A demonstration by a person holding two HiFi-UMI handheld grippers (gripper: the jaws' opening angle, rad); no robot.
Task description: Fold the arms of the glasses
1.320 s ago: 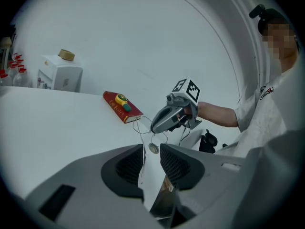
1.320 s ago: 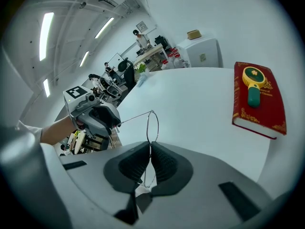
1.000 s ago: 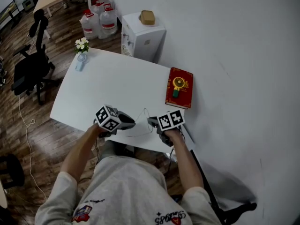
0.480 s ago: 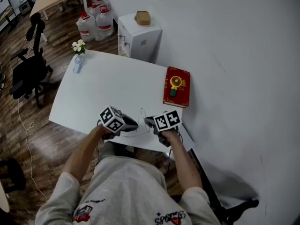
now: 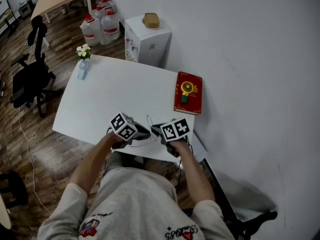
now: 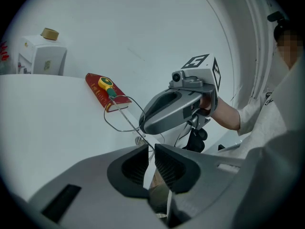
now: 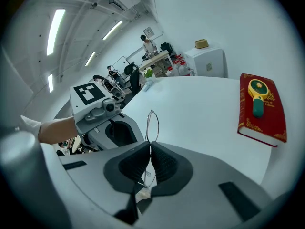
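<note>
Right gripper: your jaws are clamped on the rim of the wire glasses, held just above the white table's near edge.
Left gripper: pinched together on the temple arm.
Key relation: the arm's length runs from your left jaws to the frame, so your left hand swings it.

The head view looks steeply down onto the white worktop. Each gripper view sits low, close behind its fingers, facing the other. All three share the red book, at two o'clock overhead.
</note>
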